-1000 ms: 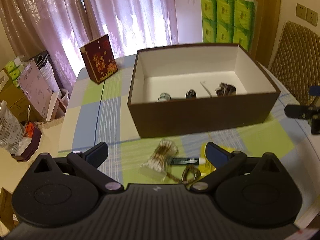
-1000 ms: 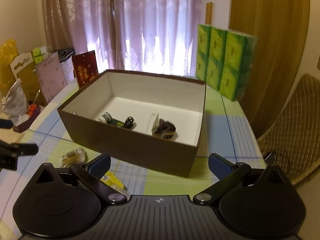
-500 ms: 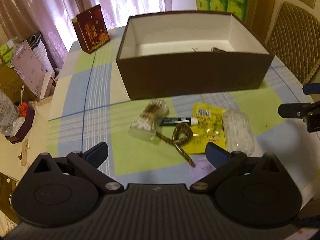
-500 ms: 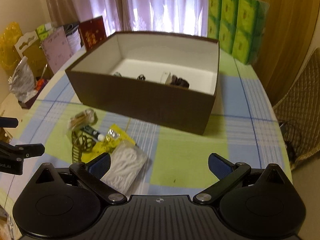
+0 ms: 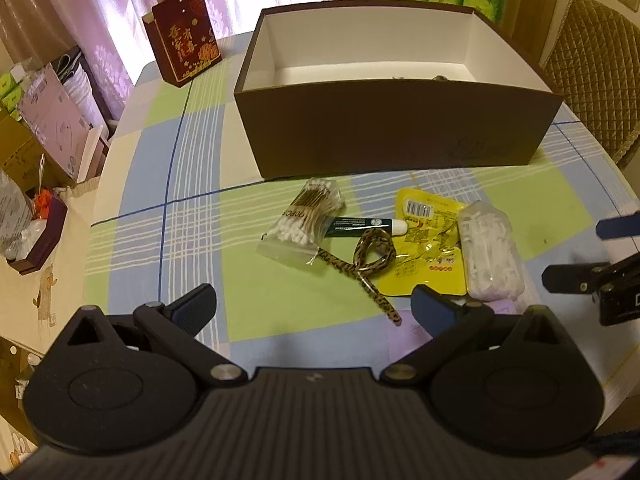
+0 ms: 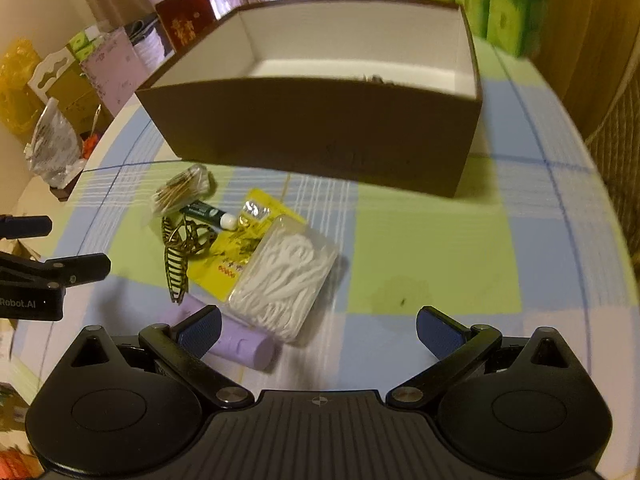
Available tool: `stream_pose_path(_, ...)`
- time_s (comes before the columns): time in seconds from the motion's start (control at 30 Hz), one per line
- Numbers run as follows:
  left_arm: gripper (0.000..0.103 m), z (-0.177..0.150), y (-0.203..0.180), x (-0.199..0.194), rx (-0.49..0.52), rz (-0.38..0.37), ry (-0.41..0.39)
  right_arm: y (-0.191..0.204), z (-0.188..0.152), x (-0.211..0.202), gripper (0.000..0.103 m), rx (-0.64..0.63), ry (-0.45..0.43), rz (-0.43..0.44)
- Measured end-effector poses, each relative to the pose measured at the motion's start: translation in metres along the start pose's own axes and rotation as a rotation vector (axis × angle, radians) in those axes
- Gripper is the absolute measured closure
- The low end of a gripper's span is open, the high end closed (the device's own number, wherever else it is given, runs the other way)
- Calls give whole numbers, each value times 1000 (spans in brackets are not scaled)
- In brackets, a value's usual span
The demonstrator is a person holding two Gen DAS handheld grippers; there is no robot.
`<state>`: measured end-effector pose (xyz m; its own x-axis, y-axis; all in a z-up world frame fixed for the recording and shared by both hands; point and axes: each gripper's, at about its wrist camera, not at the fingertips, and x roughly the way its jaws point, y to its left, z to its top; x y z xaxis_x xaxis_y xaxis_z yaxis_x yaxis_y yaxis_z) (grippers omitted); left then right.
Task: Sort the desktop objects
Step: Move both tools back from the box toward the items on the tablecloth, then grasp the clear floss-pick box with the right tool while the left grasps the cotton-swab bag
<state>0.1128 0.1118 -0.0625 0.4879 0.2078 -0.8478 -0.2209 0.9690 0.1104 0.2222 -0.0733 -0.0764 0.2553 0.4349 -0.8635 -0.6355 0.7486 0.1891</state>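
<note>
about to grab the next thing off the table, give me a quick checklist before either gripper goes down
1. Left gripper open and empty: ok.
2. Right gripper open and empty: ok.
3. Brown box open-topped with room inside: ok, much of the white floor is bare.
4. Items apart enough for a clean pick: not ok; the leopard-print strap lies over the yellow packet, and the floss pick pack overlaps that packet too.
5. Cotton swab bag clear of neighbours: not ok, the dark tube sits against its edge.
6. Purple cylinder free to grasp: cannot tell, partly hidden behind the right gripper's finger.
</note>
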Motion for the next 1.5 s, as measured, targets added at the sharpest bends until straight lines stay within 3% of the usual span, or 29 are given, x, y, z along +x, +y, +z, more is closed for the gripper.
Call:
stream_pose_path(0.3,1,0,8,12,-4,1,27,-2,2,14,3,82,3,65)
stream_pose_path(0.4,1,-1,10,17,-9,0,36,-6,2,21,23,134,10,114)
stream_pose_path(0.63,1,2,19,27,-13,5,46,-10,4,36,31,226,10,180)
stream_pose_path(0.77,1,5,24,31,-10,8,47,-9,5,47,37,241,17,175)
stream_pose_path(0.8,1,6,25,32,-9,8,47,-10,4,50,44,242,20,172)
stream_pose_path(1.0,1,11,29,38,6,3,38,-13,3,49,49,186,33,86)
stream_pose_path(1.3,8,30,32,59,128,-89,-43,-45,-1,37,49,145,26,-63)
stream_pose_path(1.5,15,48,32,87,221,-170,-48,-66,-7,29,49,159,13,-125)
